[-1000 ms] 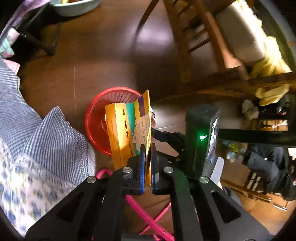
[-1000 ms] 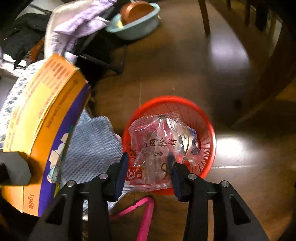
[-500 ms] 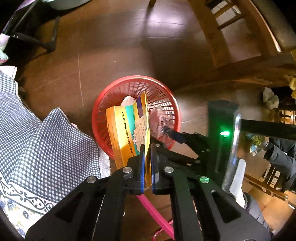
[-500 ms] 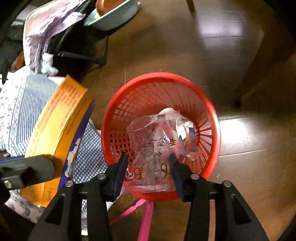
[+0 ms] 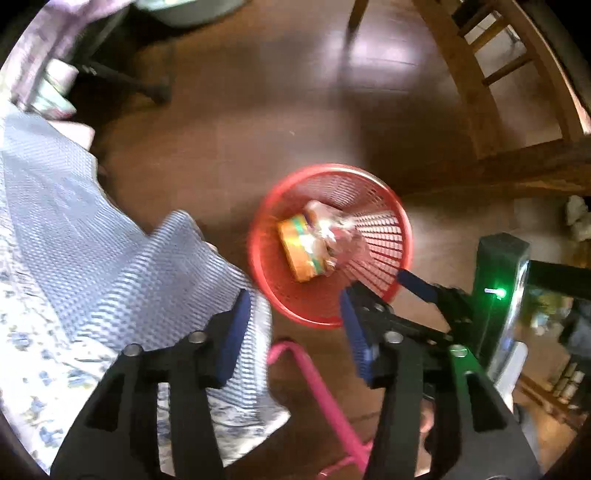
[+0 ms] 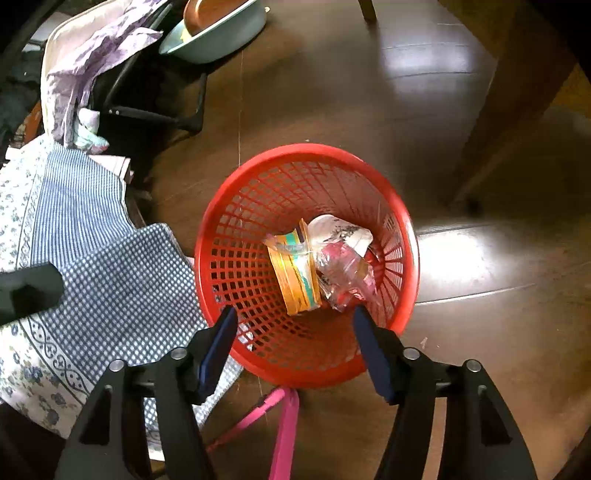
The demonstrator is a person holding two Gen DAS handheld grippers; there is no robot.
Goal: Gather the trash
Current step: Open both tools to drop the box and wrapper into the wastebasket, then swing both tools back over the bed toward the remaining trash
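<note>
A red mesh basket [image 6: 236,229] [image 5: 384,302] stands on the dark wood floor. Inside it lie a yellow carton [image 6: 295,280] [image 5: 295,254], a clear pink snack wrapper [image 6: 343,273] [image 5: 332,236] and a white crumpled paper [image 6: 340,229]. My left gripper [image 5: 295,317] hangs over the basket's near rim, its jaws opening with nothing between them. My right gripper [image 6: 291,328] hovers over the basket's near side, jaws opening too, also empty. In the left wrist view the right gripper [image 5: 373,286] reaches in from the right.
A blue checked and flowered cloth [image 6: 92,258] [image 5: 92,277] drapes at the left, close to the basket. A pink strap [image 6: 284,424] lies on the floor below it. A light bowl [image 6: 218,29] and black stand legs [image 6: 159,114] are at the back left; wooden chair legs [image 5: 476,85] stand right.
Both grippers opened and let go: the yellow carton dropped from the left one and the snack wrapper from the right one into the basket. Both grippers came lower.
</note>
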